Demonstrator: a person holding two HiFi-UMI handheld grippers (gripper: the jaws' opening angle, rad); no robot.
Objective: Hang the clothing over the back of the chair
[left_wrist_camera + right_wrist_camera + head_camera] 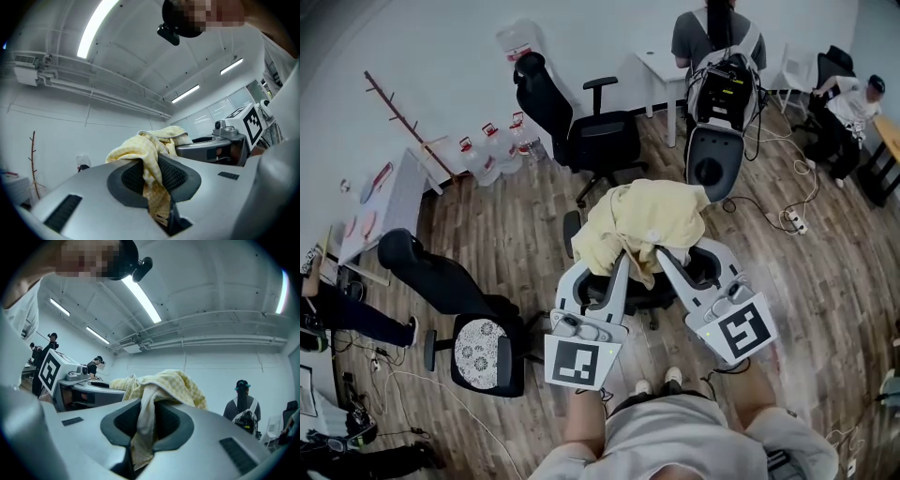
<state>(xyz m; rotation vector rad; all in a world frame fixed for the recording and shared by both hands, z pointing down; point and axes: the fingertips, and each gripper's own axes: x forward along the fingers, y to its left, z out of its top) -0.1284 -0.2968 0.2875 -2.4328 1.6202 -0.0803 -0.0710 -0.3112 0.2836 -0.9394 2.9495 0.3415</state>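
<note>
At the bottom centre of the head view, the wearer's legs and shoes are being seen from above. Just above them, the left gripper [622,262] and the right gripper [664,255] are being held side by side, both pointing level toward the upper part of the frame. Each pair of jaws is being held narrow, pinched on a fold of the yellow clothing [642,217]. In each gripper view the fabric is being squeezed between the dark pads [176,174] and is trailing down through the gap.

The clothing is being held as a bunched heap just beyond the fingertips. Its longer span is running across the frame from one gripper to the other, so neither is being placed nearer to it. Directly beneath the heap, a black office chair [711,264] is being partly covered. Its back is probably lying under the cloth toward the upper side, though that part is being hidden. Farther up the frame, a second black chair [600,136] and a person with a backpack [712,37] are being shown.
</note>
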